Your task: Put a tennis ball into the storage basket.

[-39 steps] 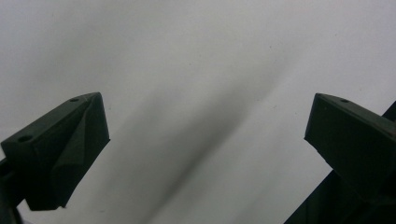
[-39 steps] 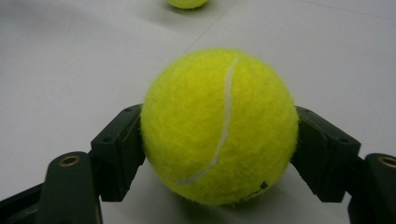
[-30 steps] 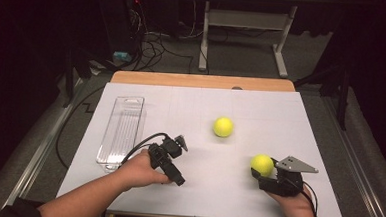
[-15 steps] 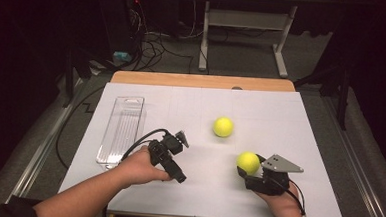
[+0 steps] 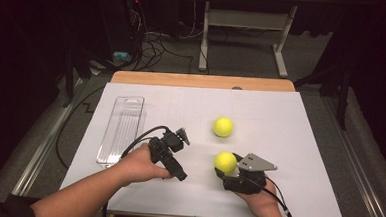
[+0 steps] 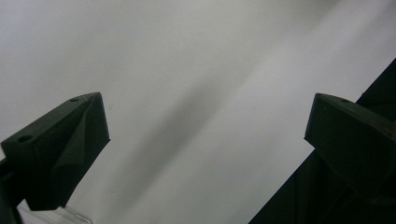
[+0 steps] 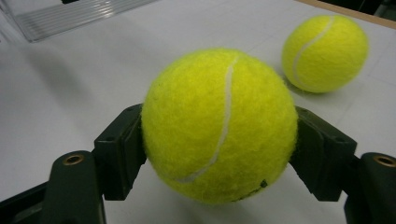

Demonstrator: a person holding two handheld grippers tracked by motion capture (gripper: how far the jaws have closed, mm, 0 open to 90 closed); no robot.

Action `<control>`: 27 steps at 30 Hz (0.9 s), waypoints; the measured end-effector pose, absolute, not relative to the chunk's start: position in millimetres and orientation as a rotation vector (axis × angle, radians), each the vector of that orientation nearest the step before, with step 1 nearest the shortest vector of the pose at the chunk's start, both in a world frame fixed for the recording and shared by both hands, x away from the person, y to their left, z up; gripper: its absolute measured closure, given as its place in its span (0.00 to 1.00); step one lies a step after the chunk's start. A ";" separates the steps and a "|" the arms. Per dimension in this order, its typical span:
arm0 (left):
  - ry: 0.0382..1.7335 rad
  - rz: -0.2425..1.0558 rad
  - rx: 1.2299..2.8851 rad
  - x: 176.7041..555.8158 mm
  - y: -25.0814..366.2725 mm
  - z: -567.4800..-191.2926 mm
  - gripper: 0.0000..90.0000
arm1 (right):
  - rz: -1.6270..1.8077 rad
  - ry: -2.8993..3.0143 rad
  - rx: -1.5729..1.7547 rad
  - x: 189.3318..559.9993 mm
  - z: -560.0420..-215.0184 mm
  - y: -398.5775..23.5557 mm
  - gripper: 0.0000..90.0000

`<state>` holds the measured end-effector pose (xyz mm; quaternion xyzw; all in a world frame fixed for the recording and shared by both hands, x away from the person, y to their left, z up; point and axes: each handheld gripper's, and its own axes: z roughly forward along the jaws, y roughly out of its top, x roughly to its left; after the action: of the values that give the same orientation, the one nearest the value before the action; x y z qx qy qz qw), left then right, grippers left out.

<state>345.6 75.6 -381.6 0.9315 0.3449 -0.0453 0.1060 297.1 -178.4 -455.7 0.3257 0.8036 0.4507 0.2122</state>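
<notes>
My right gripper is shut on a yellow tennis ball, holding it over the white sheet near the table's front. A second tennis ball lies loose on the sheet just beyond it. In the high view my left gripper sits left of the held ball, tilted toward the far right. Its jaws stand wide apart in the left gripper view, with only bare white sheet between them.
A clear plastic tray lies lengthwise on the left part of the white sheet. The wooden table edge runs along the back. Cables and a metal stand are on the floor beyond.
My right gripper has carried its tennis ball leftward across the sheet, toward the middle. The left gripper and the loose ball have stayed put.
</notes>
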 end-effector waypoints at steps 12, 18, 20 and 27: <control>0.997 -0.135 2.742 346.0 73.0 -371.8 0.01 | 1.285 2.278 0.825 292.0 -458.8 -141.4 0.30; 0.999 -0.128 2.729 345.8 68.6 -368.8 0.01 | 1.298 2.303 0.788 289.4 -460.8 -127.6 0.30; 0.994 -0.126 2.728 346.0 66.9 -366.5 0.01 | 1.302 2.309 0.779 288.3 -461.5 -123.3 0.30; 0.984 -0.124 2.719 346.0 60.7 -362.4 0.01 | 1.333 2.320 0.743 286.0 -462.3 -112.9 0.30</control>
<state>346.0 60.7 -362.4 0.9323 0.3373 -0.0426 0.1235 286.0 -112.9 -462.3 0.2631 0.8217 0.4720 0.1813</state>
